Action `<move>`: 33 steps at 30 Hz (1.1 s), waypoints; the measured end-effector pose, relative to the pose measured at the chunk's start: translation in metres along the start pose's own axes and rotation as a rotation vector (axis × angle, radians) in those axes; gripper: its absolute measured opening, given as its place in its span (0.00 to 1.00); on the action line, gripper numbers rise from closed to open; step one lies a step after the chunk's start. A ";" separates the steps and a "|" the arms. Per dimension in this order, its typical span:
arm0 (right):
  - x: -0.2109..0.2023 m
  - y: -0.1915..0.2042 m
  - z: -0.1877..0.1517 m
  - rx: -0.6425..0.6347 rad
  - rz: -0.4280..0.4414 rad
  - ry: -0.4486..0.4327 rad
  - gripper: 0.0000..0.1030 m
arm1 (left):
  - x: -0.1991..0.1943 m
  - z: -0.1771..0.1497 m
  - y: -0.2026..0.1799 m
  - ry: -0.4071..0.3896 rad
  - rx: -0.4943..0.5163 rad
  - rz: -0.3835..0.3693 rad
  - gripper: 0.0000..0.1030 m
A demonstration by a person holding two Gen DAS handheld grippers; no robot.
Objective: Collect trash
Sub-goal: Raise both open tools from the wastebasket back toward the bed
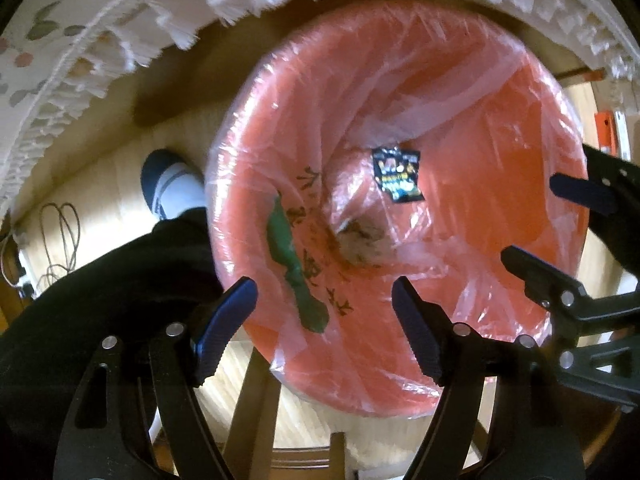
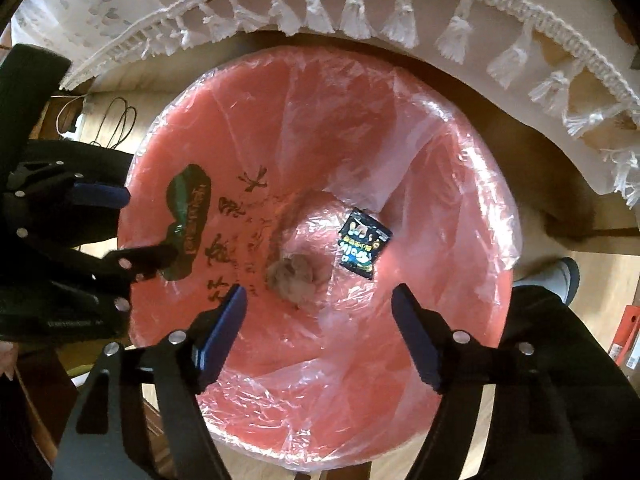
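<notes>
— What's in the bin (image 2: 460, 184)?

— One black wrapper (image 2: 363, 243) right of centre and one brown clump (image 2: 295, 276) at the bottom, both lying on the clear liner (image 2: 320, 412).

— And your grippers?

— Two, both over the bin. My left gripper (image 1: 325, 320) is spread wide, holding nothing. My right gripper (image 2: 318, 328) is released too, empty.

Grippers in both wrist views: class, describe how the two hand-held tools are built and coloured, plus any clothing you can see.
Each gripper, left and right, has black slotted arms joined by silver rivets, ending in dark blue ribbed pads. Faint white lettering marks the left one's body in the right view. The person wears black trousers and a white sock in a dark slipper.
</notes>
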State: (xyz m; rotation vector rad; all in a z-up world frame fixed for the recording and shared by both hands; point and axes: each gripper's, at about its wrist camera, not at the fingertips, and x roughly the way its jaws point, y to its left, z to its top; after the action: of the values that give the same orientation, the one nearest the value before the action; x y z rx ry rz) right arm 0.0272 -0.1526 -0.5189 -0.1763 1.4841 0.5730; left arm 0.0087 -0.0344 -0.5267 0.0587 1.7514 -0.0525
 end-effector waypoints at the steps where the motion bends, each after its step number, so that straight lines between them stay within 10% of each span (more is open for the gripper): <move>1: -0.001 -0.001 0.001 -0.001 -0.003 -0.005 0.77 | -0.002 0.000 0.001 -0.008 -0.009 0.002 0.72; 22: -0.047 0.018 0.005 -0.019 -0.102 -0.067 0.95 | -0.048 -0.004 0.012 -0.143 -0.057 -0.006 0.84; 33: -0.148 0.035 -0.003 -0.043 -0.150 -0.298 0.95 | -0.140 -0.019 0.008 -0.338 -0.061 0.002 0.94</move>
State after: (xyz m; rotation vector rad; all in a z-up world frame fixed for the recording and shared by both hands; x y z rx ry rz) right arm 0.0108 -0.1614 -0.3681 -0.2237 1.1594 0.4873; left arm 0.0157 -0.0263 -0.3856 0.0061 1.4137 -0.0071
